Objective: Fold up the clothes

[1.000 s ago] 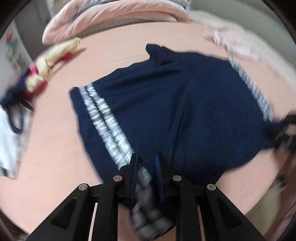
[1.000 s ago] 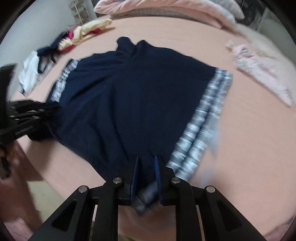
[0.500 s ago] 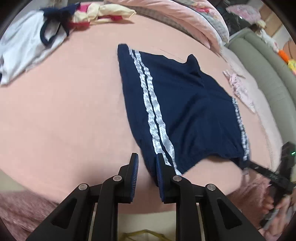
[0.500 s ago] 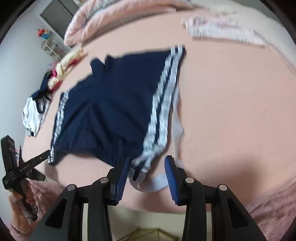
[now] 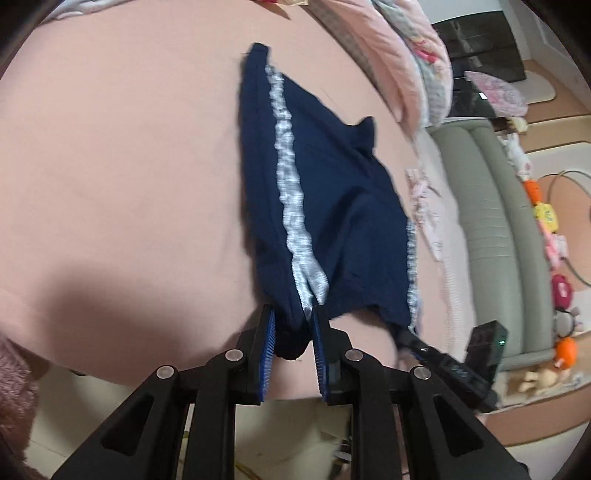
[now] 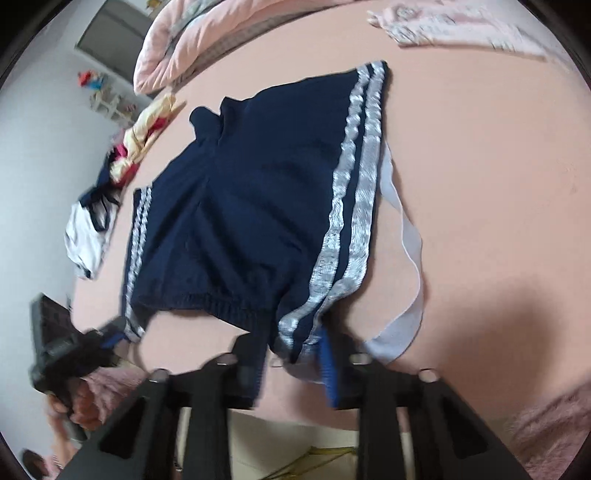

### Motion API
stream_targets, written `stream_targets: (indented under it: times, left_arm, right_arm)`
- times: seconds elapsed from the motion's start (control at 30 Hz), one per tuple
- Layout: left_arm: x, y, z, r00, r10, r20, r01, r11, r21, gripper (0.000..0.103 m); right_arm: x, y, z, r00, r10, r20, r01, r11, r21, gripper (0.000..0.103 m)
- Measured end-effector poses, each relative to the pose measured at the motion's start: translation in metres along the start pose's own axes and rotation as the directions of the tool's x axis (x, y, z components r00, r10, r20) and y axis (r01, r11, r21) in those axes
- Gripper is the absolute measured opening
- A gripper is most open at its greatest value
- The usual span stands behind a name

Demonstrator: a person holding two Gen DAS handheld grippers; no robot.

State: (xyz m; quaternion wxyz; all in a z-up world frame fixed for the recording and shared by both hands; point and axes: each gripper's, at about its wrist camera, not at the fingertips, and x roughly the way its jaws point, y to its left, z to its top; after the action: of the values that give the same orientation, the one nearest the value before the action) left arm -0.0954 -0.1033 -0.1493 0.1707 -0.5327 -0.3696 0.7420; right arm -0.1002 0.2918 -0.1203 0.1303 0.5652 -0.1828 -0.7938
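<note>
My left hand-held gripper [image 5: 291,341] has its fingers nearly together, pinching one corner of the waistband of the shorts [image 5: 325,206]; the bunched navy cloth fills the narrow gap between the blue pads [image 5: 267,354]. My right hand-held gripper [image 6: 295,363] sits at the other waistband corner. Its fingers stand wider apart, with the striped corner of the shorts [image 6: 251,206] lying between them. That view is blurred, so I cannot tell whether the pads press the cloth or only flank it.

The shorts lie spread on the pink bed [image 6: 480,166], waistband toward me at the near edge, legs pointing away. Two silver stripes [image 6: 354,206] run down each side seam. A pale elastic band [image 6: 408,258] loops out from beside the right corner and rests on the sheet.

In the left wrist view, my right gripper [image 5: 458,363] shows at the far waistband corner, touching the cloth. In the right wrist view, my left gripper [image 6: 70,343] shows at the left corner, with my hand [image 6: 79,404] around its grip.

Farther up the bed lie a pink quilt [image 6: 192,40], a yellow and red garment [image 6: 147,133], a white and navy garment [image 6: 88,236] and a pale pink garment [image 6: 443,27]. A grey-green sofa [image 5: 491,229] stands beside the bed, with toys [image 5: 550,229] along it.
</note>
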Motion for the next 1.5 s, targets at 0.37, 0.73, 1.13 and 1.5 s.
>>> stream_targets:
  times: [0.37,0.73,1.13,1.5]
  left_arm:
    - [0.025,-0.019,-0.008,0.991,0.134,0.011,-0.134,0.986,0.096,0.01]
    - [0.01,-0.04,-0.012,0.948,0.318,-0.002,-0.309,0.922,0.232,0.012]
    - [-0.018,-0.088,0.013,0.91,0.394,0.131,-0.41,0.802,0.435,0.036]
    - [0.121,-0.117,0.08,0.877,0.475,0.072,-0.392,0.622,0.678,0.027]
  right_arm:
    - [0.003,0.001,0.004,0.998,-0.052,-0.019,0.051,0.998,-0.047,0.024]
    - [-0.016,0.025,-0.012,0.989,-0.145,0.0,0.141,0.963,-0.228,0.013]
    - [-0.051,0.038,0.005,0.953,-0.289,0.092,0.304,0.905,-0.299,0.032]
    - [0.049,0.128,0.084,0.984,-0.175,-0.017,0.137,0.824,-0.55,0.033]
